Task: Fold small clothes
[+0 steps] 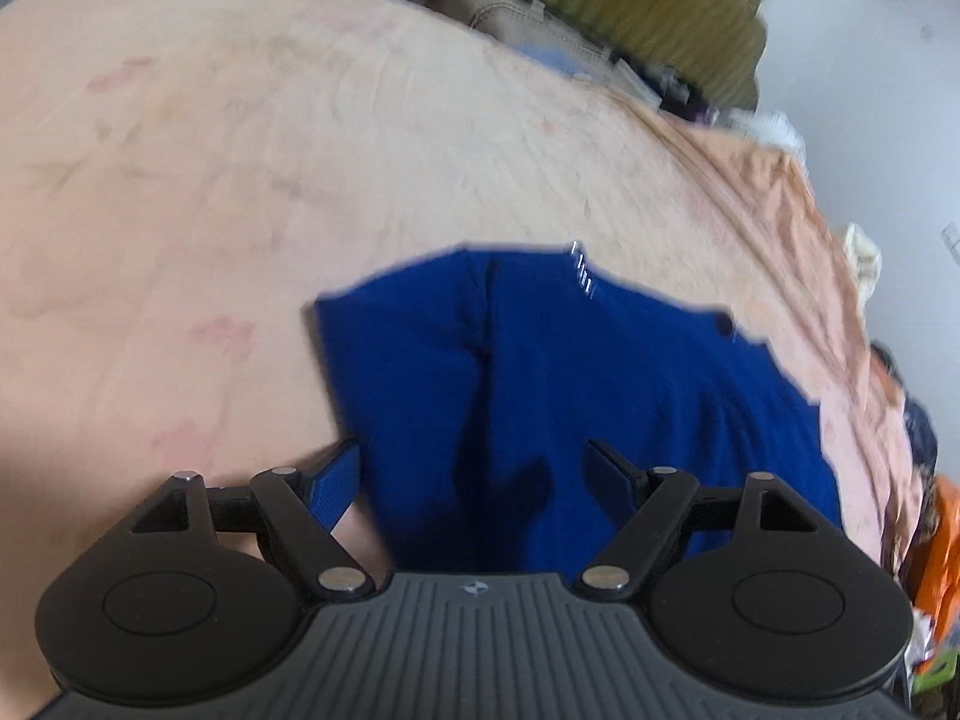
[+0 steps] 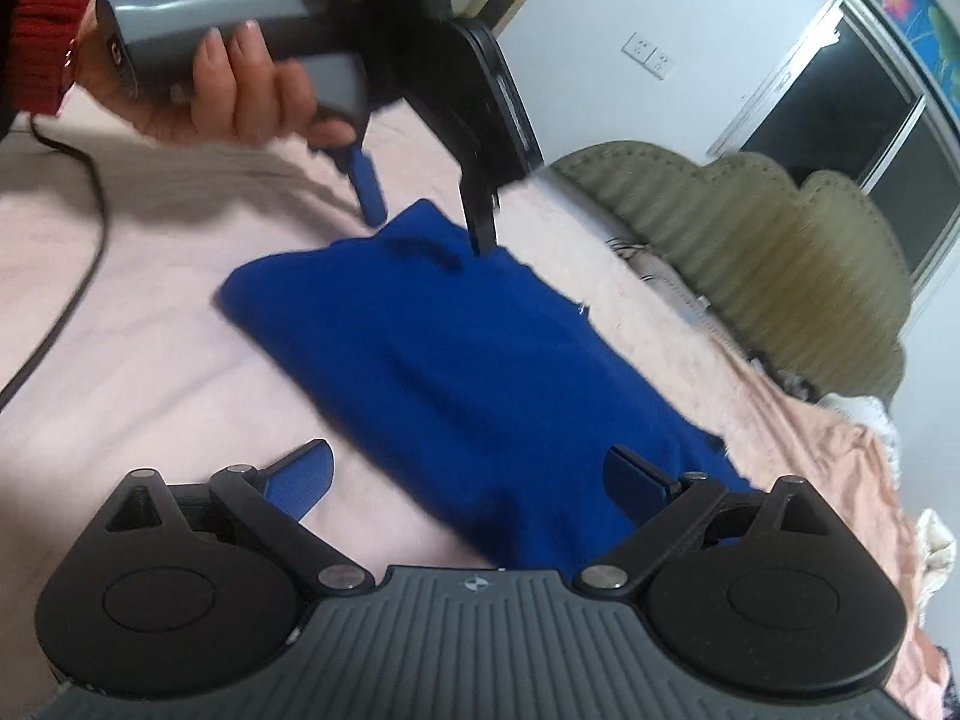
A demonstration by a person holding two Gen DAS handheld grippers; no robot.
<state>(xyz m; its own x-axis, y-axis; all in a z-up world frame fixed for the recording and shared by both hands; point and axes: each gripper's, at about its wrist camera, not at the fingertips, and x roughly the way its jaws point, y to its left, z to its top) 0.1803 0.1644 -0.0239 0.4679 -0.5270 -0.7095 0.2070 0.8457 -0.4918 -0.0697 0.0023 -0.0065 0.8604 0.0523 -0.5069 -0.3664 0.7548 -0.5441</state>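
Observation:
A blue knit garment [image 1: 588,396] lies folded on the pink bedspread [image 1: 240,180]. My left gripper [image 1: 474,480] is open, its jaws wide apart over the garment's near edge, holding nothing. In the right wrist view the same garment [image 2: 468,372] stretches from my right gripper [image 2: 474,480] toward the left gripper [image 2: 426,210], which hovers open at the garment's far end, one finger beside it and one just above it. My right gripper is open, with one blue pad on the bedspread and the other over the cloth.
An olive padded headboard [image 2: 750,252] runs along the bed's far side. A black cable [image 2: 78,228] lies on the bedspread [image 2: 150,360] at left. Clutter and an orange item [image 1: 942,552] sit past the bed's right edge. A window [image 2: 840,120] is in the wall behind.

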